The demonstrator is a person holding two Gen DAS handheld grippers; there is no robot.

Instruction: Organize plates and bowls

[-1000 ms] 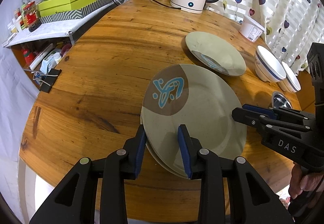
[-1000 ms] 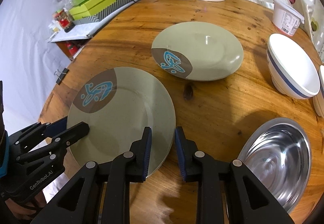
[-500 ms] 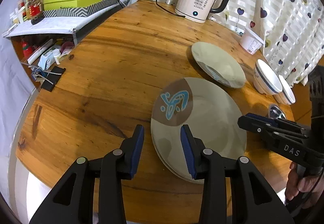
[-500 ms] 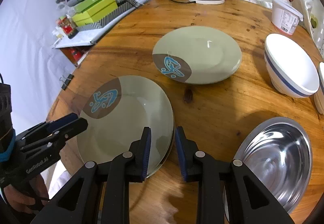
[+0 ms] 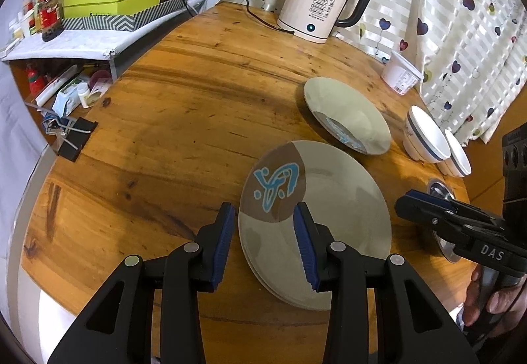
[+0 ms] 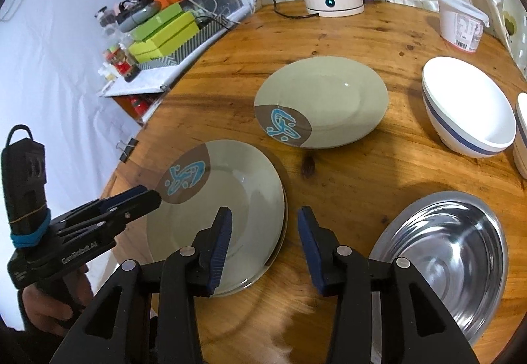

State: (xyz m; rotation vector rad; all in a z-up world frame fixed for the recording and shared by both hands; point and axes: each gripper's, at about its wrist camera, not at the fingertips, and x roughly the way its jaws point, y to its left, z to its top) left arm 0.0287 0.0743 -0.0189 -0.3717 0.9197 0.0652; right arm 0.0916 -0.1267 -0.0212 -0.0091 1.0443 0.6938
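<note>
Now the stacked plates [image 6: 230, 199] lie flat on the desk [image 6: 346, 173] near its near-left edge. The right tool [image 6: 263, 232] hovers over the stack's right rim, its jaws having just been opening, now apart and pressing on nothing, the rim below the gap. The left tool [image 5: 263, 232] stands apart too, straddling the stack's left rim without touching. A single plate [image 6: 321, 100] lies farther off, with white bowls [image 6: 467, 104] right of it and a steel bowl [image 6: 444, 248] near right
</note>
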